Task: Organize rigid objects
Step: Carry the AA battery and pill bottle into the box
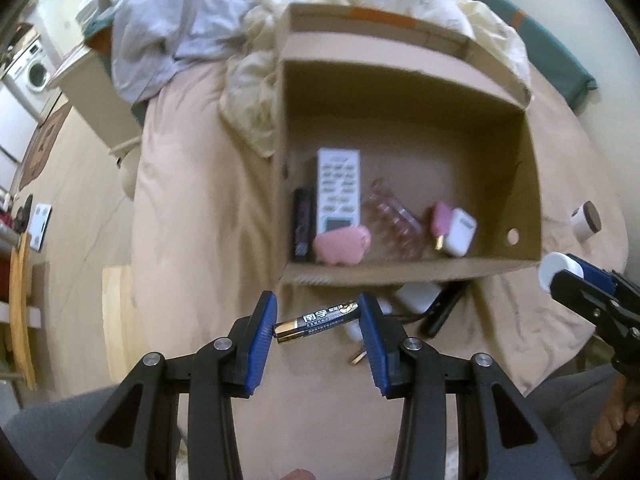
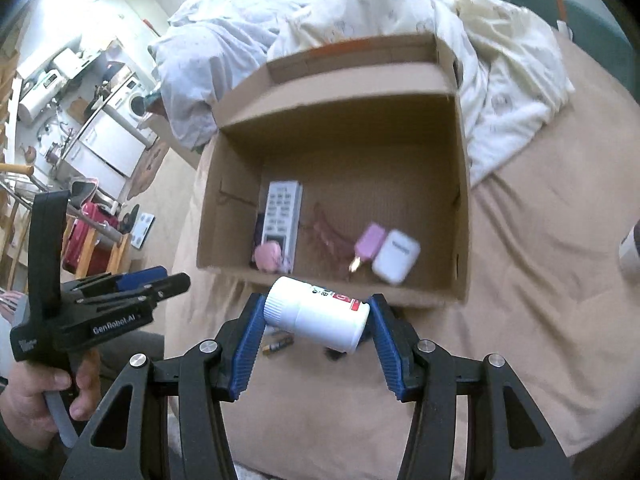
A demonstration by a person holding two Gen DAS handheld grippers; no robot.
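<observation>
1. Left wrist view: the bed [image 1: 180, 240] carries an open box [image 1: 408, 272], flaps up so things can drop in; a remote [image 1: 338, 196] and small items already lie inside.
2. Right gripper [image 2: 316, 320] has its jaws clamped end to end on a white bottle [image 2: 318, 318], held just short of the box's near wall.
3. Left gripper [image 1: 318, 322] pinches a battery [image 1: 316, 322] lengthwise.
4. Blur hides what the pink items are; things near the box are half hidden.
</observation>
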